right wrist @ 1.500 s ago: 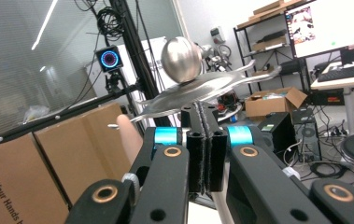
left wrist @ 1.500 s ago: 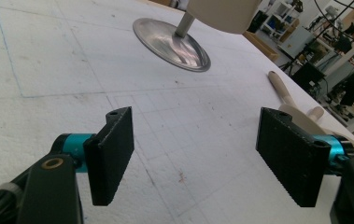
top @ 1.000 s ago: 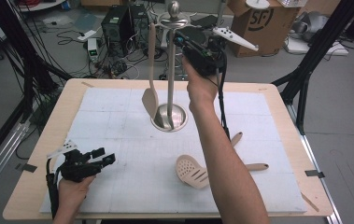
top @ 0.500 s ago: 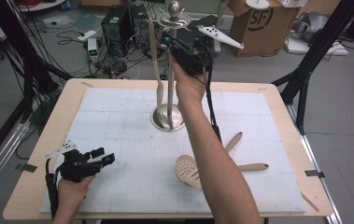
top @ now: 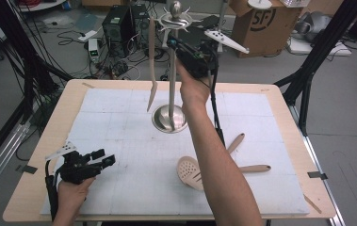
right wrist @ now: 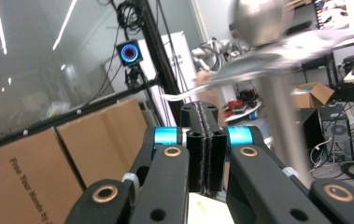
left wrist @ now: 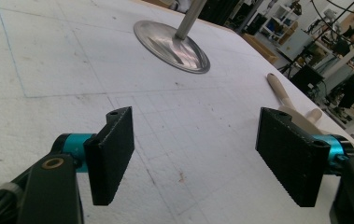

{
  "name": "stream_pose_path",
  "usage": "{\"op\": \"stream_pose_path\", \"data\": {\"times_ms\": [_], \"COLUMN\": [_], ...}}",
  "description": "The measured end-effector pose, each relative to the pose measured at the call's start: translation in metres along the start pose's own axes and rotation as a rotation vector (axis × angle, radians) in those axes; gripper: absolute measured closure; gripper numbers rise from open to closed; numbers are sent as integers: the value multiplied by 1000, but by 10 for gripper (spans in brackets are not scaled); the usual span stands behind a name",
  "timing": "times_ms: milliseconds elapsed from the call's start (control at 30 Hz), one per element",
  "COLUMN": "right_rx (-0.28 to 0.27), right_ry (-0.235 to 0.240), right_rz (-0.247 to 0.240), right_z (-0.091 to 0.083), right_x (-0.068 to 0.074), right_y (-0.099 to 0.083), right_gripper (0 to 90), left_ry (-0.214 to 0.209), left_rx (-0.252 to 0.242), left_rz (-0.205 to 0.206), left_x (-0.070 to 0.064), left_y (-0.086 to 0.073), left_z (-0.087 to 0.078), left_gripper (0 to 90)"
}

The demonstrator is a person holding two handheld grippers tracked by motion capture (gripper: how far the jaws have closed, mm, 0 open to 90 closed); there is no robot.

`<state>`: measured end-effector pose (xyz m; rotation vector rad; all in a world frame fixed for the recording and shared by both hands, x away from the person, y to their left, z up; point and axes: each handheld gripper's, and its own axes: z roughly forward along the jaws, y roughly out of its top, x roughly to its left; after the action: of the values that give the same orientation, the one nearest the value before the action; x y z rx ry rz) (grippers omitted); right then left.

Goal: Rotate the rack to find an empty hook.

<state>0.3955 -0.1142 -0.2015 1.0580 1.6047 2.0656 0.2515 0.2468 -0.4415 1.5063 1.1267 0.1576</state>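
Right claw point(top: 174, 43), high view: raised beside the top of the tall steel utensil stand point(top: 171, 84), where a wooden spatula point(top: 151, 66) hangs. Left claw point(left wrist: 195, 156), left gripper view: released, jaws wide over the white surface point(left wrist: 48, 60). Right gripper view: jaws clenched together, nothing visible between them.

We see a pale wooden spatula point(top: 151, 66) hanging upright from a hook of the steel utensil stand point(top: 172, 70), blade down, just left of the pole, above the round base.
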Motion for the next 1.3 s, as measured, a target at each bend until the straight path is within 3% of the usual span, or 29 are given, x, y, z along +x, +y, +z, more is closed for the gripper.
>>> {"op": "stream_pose_path", "data": {"times_ms": [200, 367, 633, 1300], "right_rx": [-40, -80, -45, -35], "right_ry": [-74, -91, -83, -57], "right_rz": [21, 20, -67, -89], "right_z": [-17, -26, -23, -16], "right_x": [-21, -27, -17, -2], "right_y": [6, 16, 19, 13], "right_gripper": [900, 900, 900, 900], "left_ry": [2, 4, 3, 1], "left_rx": [2, 4, 5, 11], "left_rz": [3, 3, 1, 6], "left_x": [0, 1, 0, -1], "left_y": [0, 0, -1, -1], "left_z": [0, 1, 1, 2], "left_gripper": [288, 289, 290, 291]}}
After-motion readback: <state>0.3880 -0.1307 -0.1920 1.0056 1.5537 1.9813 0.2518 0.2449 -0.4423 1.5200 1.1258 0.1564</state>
